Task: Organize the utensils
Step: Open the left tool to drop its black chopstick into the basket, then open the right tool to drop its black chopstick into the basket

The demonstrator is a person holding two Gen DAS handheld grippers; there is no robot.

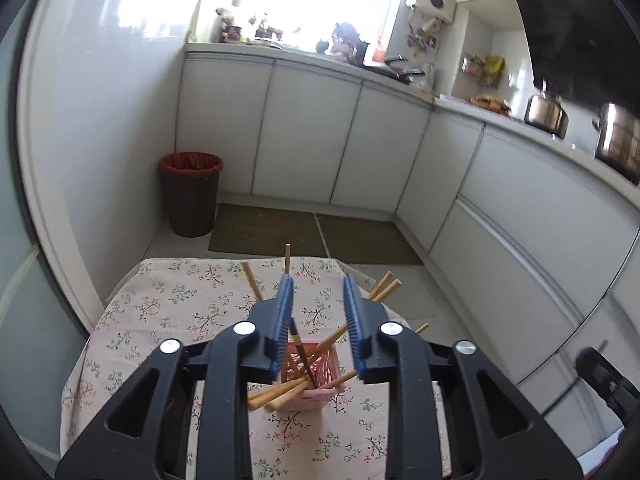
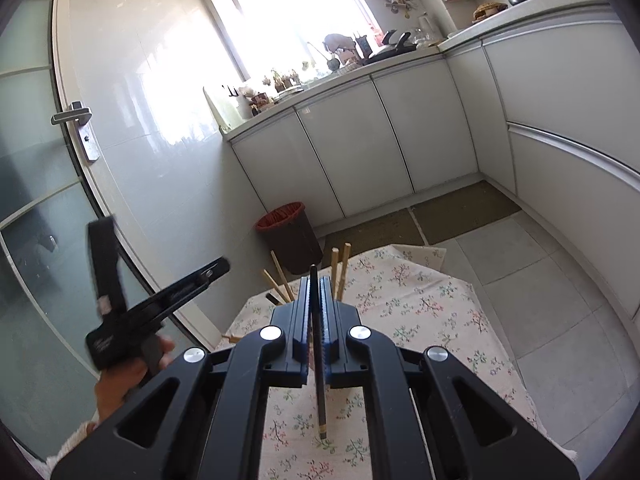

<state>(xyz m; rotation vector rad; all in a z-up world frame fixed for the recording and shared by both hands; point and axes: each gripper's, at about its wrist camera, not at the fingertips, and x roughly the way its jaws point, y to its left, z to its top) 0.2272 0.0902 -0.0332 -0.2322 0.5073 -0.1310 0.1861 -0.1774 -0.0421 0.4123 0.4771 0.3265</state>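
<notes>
A pink slotted basket (image 1: pixel 320 376) stands on the floral tablecloth (image 1: pixel 160 320) and holds several wooden chopsticks (image 1: pixel 280 394) that fan outward. My left gripper (image 1: pixel 318 284) hovers just over the basket, jaws apart. A dark chopstick (image 1: pixel 299 346) leans in the basket beside the left pad, and no pad presses on it. In the right wrist view my right gripper (image 2: pixel 316 282) is shut on another dark chopstick (image 2: pixel 320 380), held upright above the cloth (image 2: pixel 420 320). Wooden chopstick ends (image 2: pixel 340 264) show behind it; the basket is hidden. A hand (image 2: pixel 128 380) holds the left gripper (image 2: pixel 216 270) at left.
A dark waste bin with a red liner (image 1: pixel 191 192) stands on the floor beyond the table, next to brown mats (image 1: pixel 268 230). White cabinets line the back and right, with a kettle (image 1: pixel 546 114) on the counter. A glass door with a handle (image 2: pixel 78 120) is at left.
</notes>
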